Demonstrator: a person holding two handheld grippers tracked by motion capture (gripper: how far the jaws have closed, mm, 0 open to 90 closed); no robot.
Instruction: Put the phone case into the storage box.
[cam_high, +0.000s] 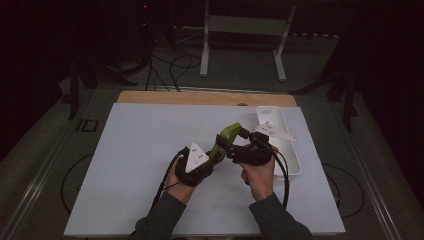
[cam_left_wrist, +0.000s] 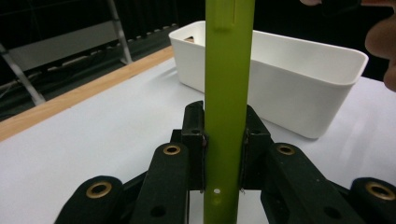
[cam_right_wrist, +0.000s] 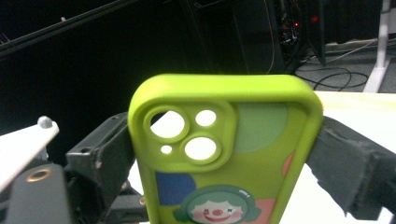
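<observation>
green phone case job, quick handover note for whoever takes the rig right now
Left gripper: shut on the thin edges of the green phone case, held above the table.
Right gripper: jaws stand wide across the case's width at its camera-cutout end; whether the pads press is unclear.
White bin: to the right on the table; nothing visible in it.
Done: case lifted, between both grippers.
Left: probably putting it into the bin.

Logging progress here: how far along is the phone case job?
Done: case is lifted off the table. In hand: left tool clamps its thin edge, right tool spans its width. Left: it isn't in the white bin yet, if that's the goal.
</observation>
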